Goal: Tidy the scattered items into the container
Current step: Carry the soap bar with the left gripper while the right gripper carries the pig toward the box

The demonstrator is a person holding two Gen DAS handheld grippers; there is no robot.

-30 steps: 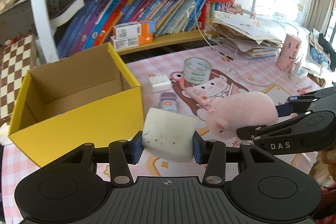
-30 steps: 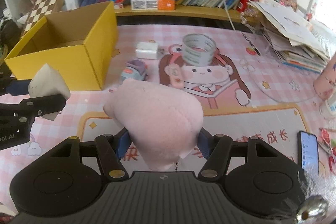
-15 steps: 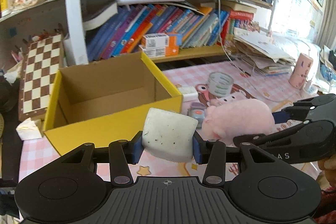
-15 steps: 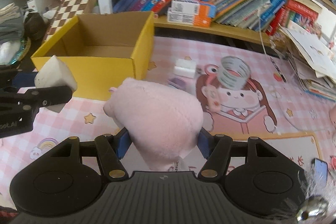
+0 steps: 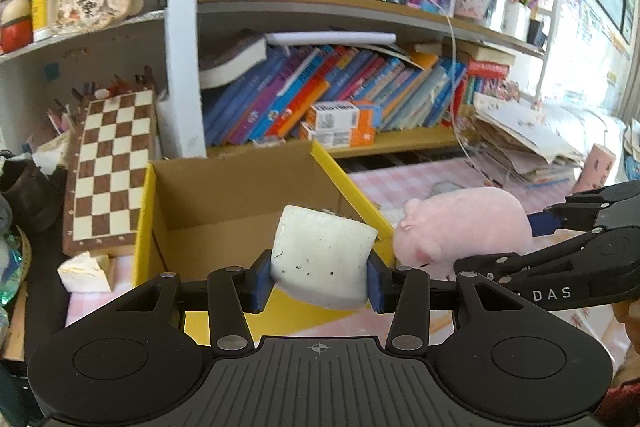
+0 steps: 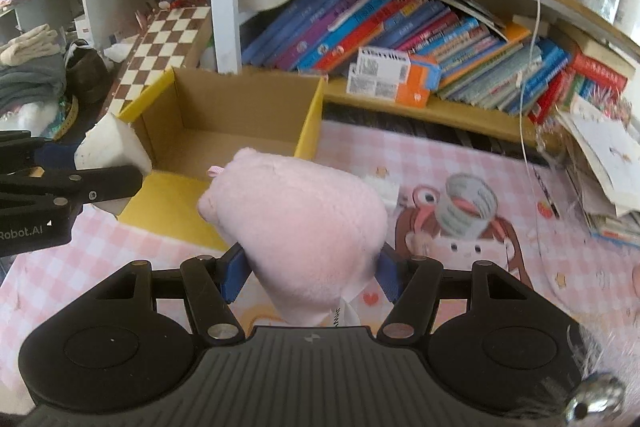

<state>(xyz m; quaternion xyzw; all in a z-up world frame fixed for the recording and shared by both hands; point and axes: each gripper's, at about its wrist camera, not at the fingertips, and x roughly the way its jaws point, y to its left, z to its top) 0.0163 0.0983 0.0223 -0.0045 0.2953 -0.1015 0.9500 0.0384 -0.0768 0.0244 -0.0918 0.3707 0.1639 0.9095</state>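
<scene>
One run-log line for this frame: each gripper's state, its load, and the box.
left gripper: shut on white sponge block | right gripper: shut on pink plush pig | yellow box: open, nothing visible inside | both loads near box

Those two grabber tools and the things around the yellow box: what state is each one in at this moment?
Left gripper: jaws shut on the white block.
White block: held in the air, at the box's near wall.
Right gripper: jaws shut on the pink plush pig.
Pink plush pig: held up, not yet in the box.
Yellow box: open-topped, nothing visible inside.
Clear cup: lying on the pink mat.
</scene>
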